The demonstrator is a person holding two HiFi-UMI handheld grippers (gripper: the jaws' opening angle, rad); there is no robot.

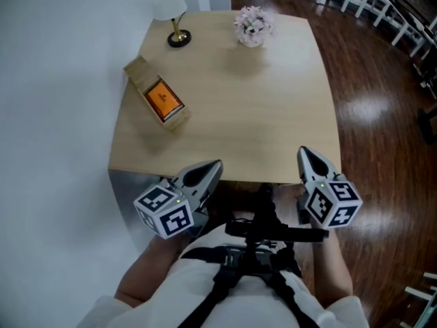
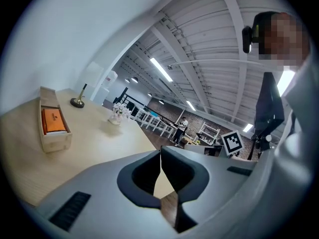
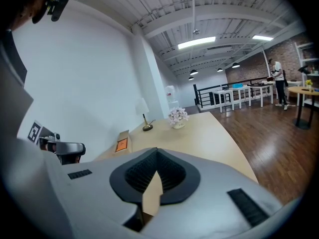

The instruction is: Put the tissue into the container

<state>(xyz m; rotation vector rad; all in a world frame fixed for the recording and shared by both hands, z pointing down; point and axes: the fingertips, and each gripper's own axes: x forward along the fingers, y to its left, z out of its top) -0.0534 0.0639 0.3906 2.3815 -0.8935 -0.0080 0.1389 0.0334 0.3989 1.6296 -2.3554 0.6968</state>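
The left gripper (image 1: 216,164) and the right gripper (image 1: 304,152) are held at the near edge of the table (image 1: 266,115), close to the person's body and well apart from everything on it. In the left gripper view the jaws are seen pressed together with nothing between them, and only table and floor show past the tips. In the right gripper view the jaws are likewise closed on nothing. No tissue is carried by either gripper.

An open wooden box (image 1: 136,70) is seen at the far left of the table, near the wall. An orange pack (image 1: 164,100) is seen lying flat inside it, within its walls. The pack is judged to be the tissue and the box the container, though this cannot be confirmed from print or shape. No other tissue is seen on the table; only a lamp (image 1: 179,38) and a small pot of flowers (image 1: 252,26) are found at the far edge.

If that reading is right, the placing is done and nothing is left but rest. If the pack is not the tissue, nothing is yet begun, and no tissue is in view to be picked.
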